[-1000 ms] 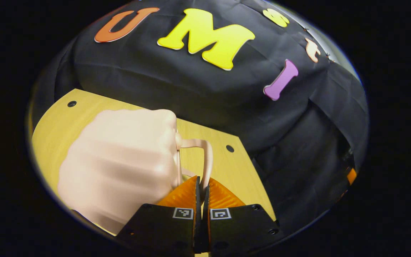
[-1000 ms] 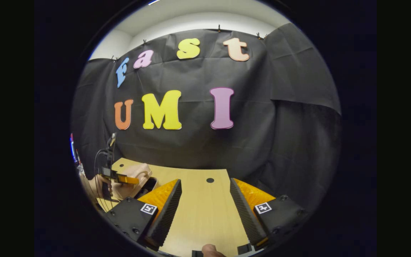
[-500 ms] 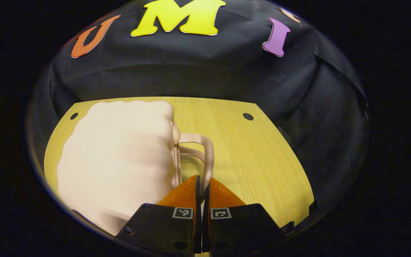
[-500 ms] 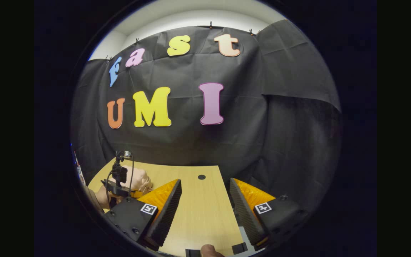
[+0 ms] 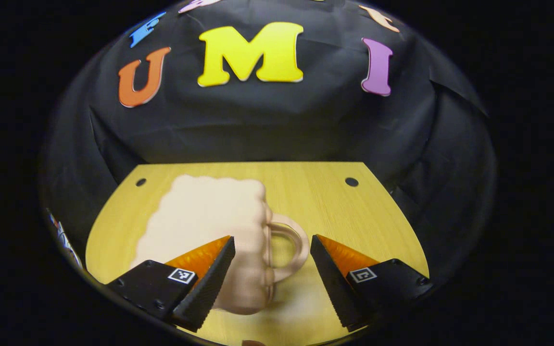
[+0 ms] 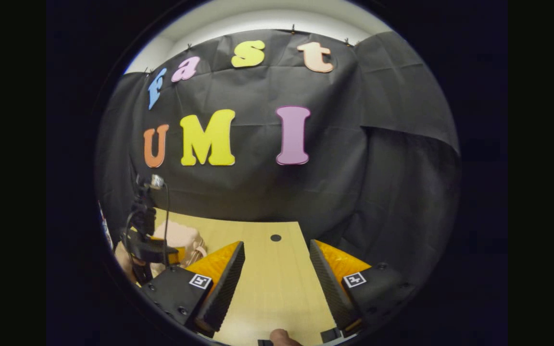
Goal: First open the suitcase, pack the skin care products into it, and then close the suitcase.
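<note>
A: How stood the left claw (image 5: pixel 272 259)?
B: Spread wide, gripping nothing. The pale suitcase (image 5: pixel 209 230) lay closed on the bench (image 5: pixel 354 216), its handle (image 5: pixel 286 247) in the gap, touching neither finger.
A: And the right claw (image 6: pixel 277 269)?
B: Also wide and empty, level over bare bench (image 6: pixel 267 288). At nine o'clock in the right gripper view, the left claw (image 6: pixel 154 250) hung just above the suitcase (image 6: pixel 183 238).

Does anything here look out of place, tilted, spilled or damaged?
Nothing stands out. The pink suitcase lies shut on the wooden table, its handle intact between the fingers of the open left gripper. The right gripper is open over bare table.
</note>
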Motion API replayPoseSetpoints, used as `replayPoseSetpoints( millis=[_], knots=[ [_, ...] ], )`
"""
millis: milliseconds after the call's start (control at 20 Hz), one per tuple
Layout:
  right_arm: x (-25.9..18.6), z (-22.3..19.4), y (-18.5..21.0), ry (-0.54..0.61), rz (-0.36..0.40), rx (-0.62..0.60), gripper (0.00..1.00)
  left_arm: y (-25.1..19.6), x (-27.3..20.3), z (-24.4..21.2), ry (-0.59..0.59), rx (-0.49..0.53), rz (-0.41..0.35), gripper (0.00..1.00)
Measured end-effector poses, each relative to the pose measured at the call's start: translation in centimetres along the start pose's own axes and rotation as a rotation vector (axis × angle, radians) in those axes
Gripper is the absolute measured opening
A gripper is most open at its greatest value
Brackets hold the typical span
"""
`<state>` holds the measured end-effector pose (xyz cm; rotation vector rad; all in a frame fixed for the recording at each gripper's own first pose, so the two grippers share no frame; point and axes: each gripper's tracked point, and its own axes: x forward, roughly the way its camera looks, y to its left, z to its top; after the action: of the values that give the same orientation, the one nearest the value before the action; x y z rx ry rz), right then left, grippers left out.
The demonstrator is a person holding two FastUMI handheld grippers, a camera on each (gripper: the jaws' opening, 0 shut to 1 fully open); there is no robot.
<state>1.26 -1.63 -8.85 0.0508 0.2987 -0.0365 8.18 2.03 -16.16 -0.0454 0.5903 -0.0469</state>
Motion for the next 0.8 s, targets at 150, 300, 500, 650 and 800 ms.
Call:
replayPoseSetpoints(
  millis=[150,300,500,650,800],
  knots=[
    [0.5,1.6,3.5,-0.038,0.03,-0.013,0.8,2.3,-4.8,5.4,-0.146,-0.006,0.048,1.0],
    [0.4,3.5,6.4,-0.099,0.047,-0.014,0.8,4.4,-8.9,9.2,-0.278,0.008,0.088,1.0],
    [0.2,5.6,10.0,-0.161,0.073,-0.023,0.81,6.6,-13.5,12.7,-0.414,0.003,0.094,0.99],
    [0.2,6.4,11.8,-0.178,0.071,-0.025,0.8,8.0,-15.3,13.6,-0.481,-0.002,0.1,0.99],
    [0.0,7.6,14.0,-0.2,0.088,-0.03,0.8,8.4,-16.4,14.1,-0.512,0.011,0.104,0.99]
  ],
)
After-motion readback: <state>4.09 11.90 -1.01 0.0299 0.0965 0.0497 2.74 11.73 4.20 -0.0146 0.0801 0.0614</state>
